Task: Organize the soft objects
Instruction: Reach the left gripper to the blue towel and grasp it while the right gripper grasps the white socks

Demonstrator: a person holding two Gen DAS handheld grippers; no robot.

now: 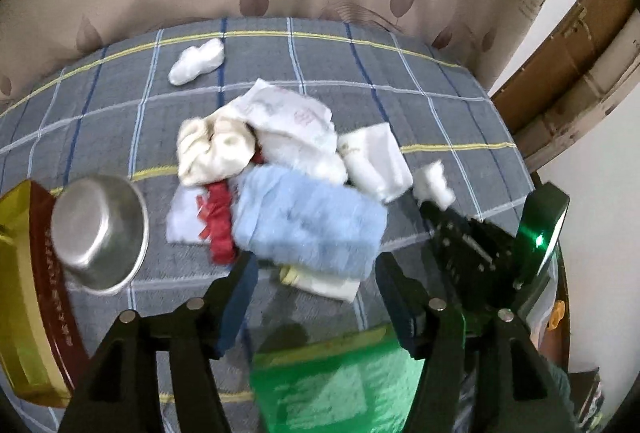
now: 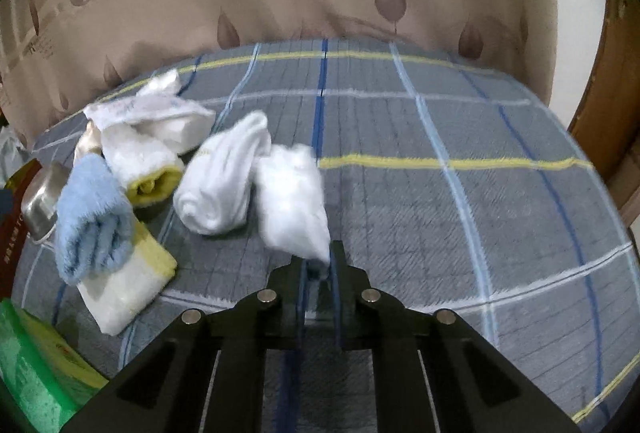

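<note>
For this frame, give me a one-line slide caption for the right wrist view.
Right gripper shut on a white cloth above the plaid bedsheet, beside a pile of towels.

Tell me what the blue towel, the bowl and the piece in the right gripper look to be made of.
Blue towel: fluffy terry or microfibre, by its matte pile. Bowl: metal, probably stainless steel, brushed and shiny. White piece pinched by the right gripper: soft knit or fleecy cloth, too blurred to settle.
</note>
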